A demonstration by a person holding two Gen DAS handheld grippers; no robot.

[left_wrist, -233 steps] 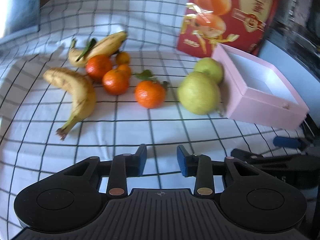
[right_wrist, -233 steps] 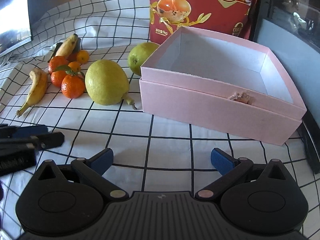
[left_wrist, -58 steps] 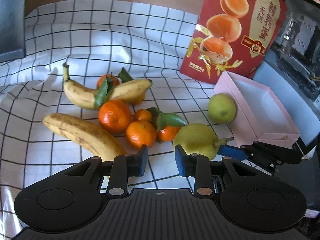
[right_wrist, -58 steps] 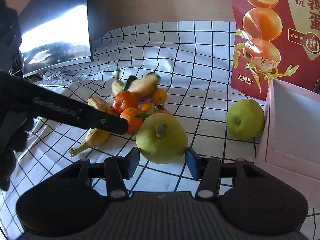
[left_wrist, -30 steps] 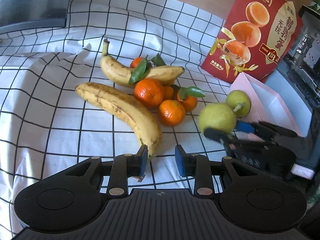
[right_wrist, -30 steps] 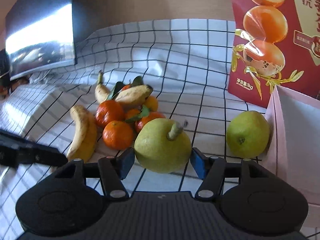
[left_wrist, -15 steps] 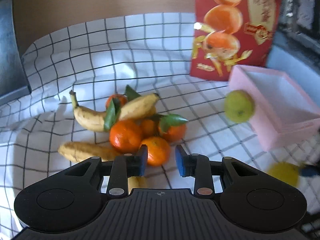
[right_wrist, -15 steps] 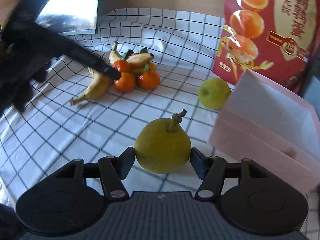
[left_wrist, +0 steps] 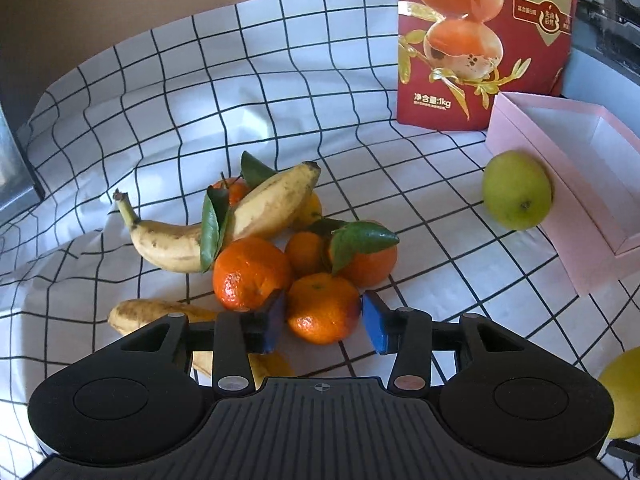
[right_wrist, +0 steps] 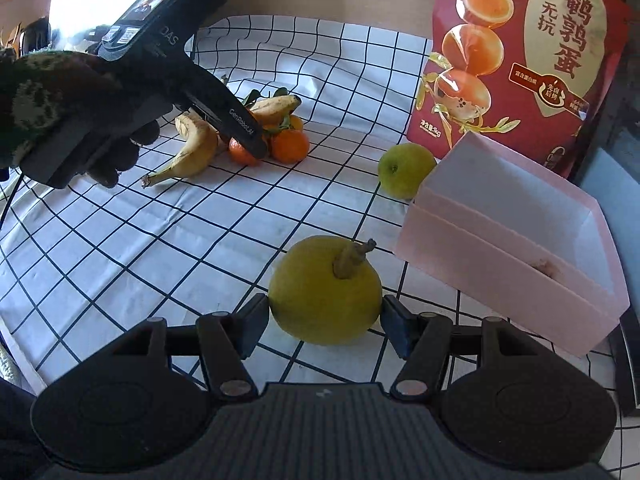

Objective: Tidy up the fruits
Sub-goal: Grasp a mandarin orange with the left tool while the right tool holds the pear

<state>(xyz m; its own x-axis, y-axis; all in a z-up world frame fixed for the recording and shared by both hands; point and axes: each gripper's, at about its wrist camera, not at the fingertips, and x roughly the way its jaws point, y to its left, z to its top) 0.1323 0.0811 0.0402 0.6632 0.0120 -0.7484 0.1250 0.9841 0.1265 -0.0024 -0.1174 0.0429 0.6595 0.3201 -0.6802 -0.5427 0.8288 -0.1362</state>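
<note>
Between right gripper pads: yellow pear, stubby brown stem up, clamped above checked cloth beside pink box. Left gripper just opening, straddling glossy tangerine, contact unclear.

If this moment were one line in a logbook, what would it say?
left gripper: jaws just opened, astride tangerine, not gripping | right gripper: shut on yellow pear | pink box: empty

left wrist: fruit pile viewed closely, downward | right wrist: farther back | shared: pile, pink box
</note>
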